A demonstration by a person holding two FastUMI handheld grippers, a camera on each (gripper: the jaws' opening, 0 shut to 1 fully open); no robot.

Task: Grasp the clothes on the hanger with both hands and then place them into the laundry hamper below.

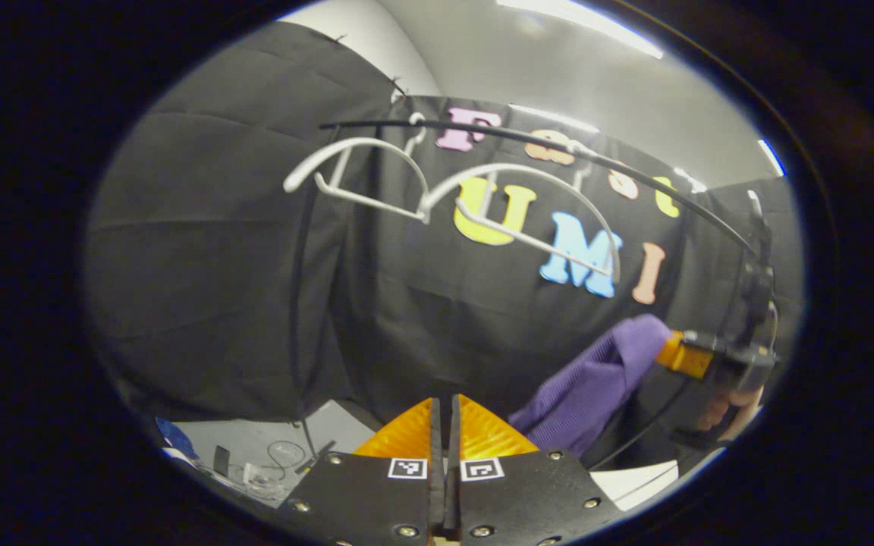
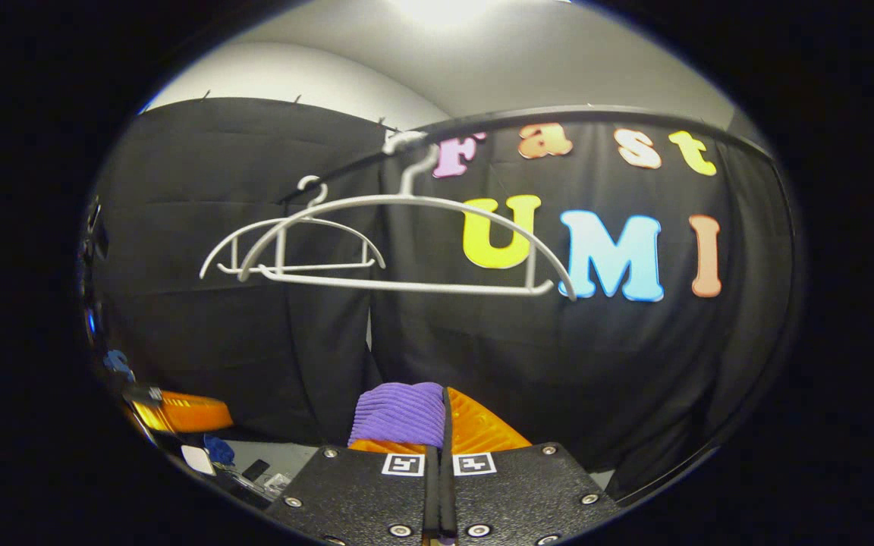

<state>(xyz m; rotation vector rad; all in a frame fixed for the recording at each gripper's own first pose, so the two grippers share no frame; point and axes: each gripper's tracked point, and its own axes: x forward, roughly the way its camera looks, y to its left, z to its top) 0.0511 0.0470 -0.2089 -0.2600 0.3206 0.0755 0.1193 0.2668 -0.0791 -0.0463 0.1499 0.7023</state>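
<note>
Two bare hangers (image 2: 399,243) on the rail (image 1: 558,148), garment already off.
Purple garment (image 1: 589,387) hangs low at the right, pinched in the right gripper (image 2: 443,413); the left gripper (image 1: 445,425), fingers together, holds nothing. Dropping it into the hamper remains.

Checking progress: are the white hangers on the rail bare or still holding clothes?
Bare. Both white hangers hang empty on the rail; the purple garment is off them, clamped in the right claw.

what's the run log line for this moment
garment: purple cloth off hangers, pinched by right gripper | left gripper: fingers shut, empty | hangers: both bare on rail
</note>
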